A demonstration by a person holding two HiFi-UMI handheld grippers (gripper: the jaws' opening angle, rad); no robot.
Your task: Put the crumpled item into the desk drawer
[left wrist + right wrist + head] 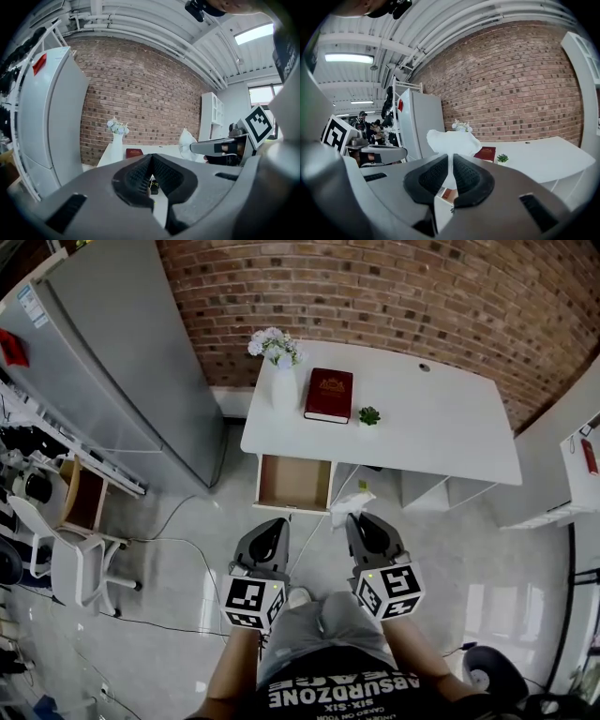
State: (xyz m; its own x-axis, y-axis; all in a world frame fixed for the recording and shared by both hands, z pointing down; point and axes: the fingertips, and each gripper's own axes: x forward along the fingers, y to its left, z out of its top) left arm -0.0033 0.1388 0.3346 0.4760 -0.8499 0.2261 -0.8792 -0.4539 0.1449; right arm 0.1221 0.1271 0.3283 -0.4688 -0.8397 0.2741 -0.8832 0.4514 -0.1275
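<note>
Paper in hand, drawer waiting: the right tool (355,517) is clenched on a wad of crumpled paper (453,139) held at its tips, short of the open drawer (293,484). The drawer hangs out from under the white bench (441,427), ahead of and below both tools, more squarely in front of the left tool (273,527) than the right. The left tool is clenched on nothing. Only a thin tail of the crumpled paper sits between the right tool's pads, with the bulk billowing above them, so it could well slip free and land on the floor (187,549) before it is over the drawer. Let go too far to the right tool's own side, it would miss the drawer wall. Brought in too high, it could snag the bench edge just above.
</note>
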